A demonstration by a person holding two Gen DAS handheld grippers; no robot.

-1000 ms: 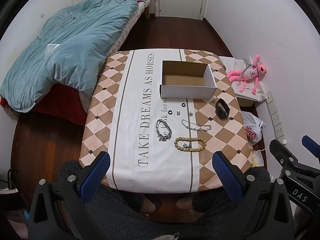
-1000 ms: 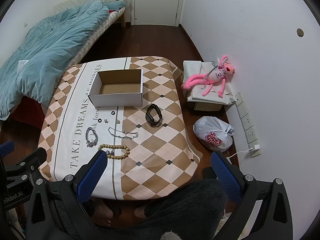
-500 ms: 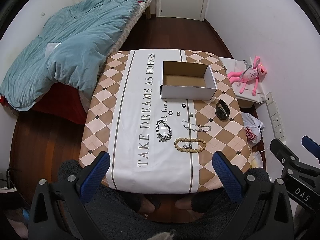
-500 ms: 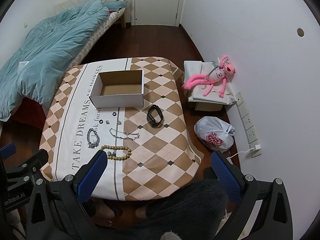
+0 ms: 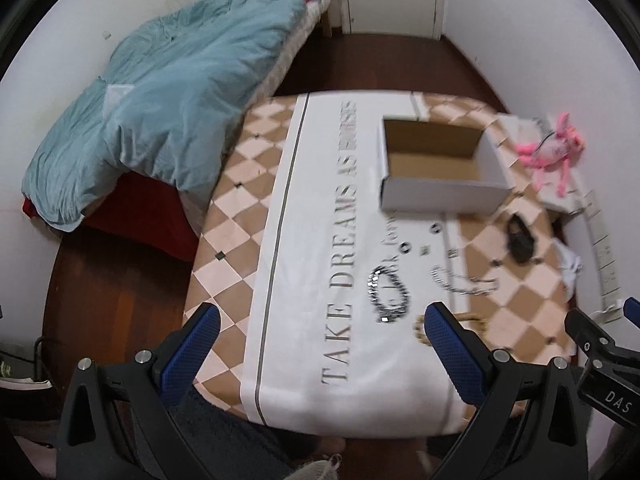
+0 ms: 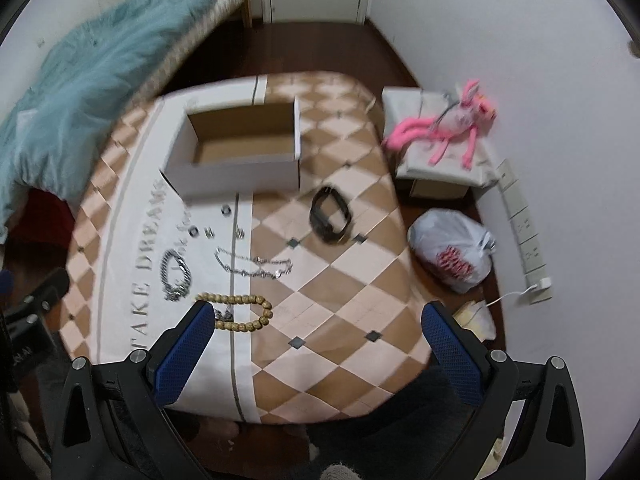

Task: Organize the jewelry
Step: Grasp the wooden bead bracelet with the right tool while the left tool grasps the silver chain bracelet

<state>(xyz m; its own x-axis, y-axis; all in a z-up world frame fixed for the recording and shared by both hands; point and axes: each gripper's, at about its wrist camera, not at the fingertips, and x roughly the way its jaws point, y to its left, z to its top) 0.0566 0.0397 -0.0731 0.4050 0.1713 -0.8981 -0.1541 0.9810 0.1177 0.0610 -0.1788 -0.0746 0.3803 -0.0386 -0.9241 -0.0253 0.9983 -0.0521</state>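
Note:
An open white cardboard box (image 5: 440,196) (image 6: 236,176) stands at the far side of the table. In front of it lie a black band (image 5: 520,236) (image 6: 330,216), a thin silver chain (image 5: 464,284) (image 6: 256,266), a chunky silver bracelet (image 5: 390,294) (image 6: 176,270), a wooden bead bracelet (image 6: 240,312) and some small rings (image 6: 194,230). My left gripper (image 5: 320,344) is open and empty above the table's near edge. My right gripper (image 6: 316,340) is open and empty, its left finger over the bead bracelet's end.
The table (image 5: 304,320) wears a checked cloth with lettering. A bed with a blue duvet (image 5: 160,92) stands to the left. A pink plush toy (image 6: 452,124) lies on a low box at the right, with a plastic bag (image 6: 452,252) and wall sockets (image 6: 524,232) below it.
Both grippers have moved forward and down toward the table. The jewelry looks larger and nearer. Both stay open and nothing on the table has moved.

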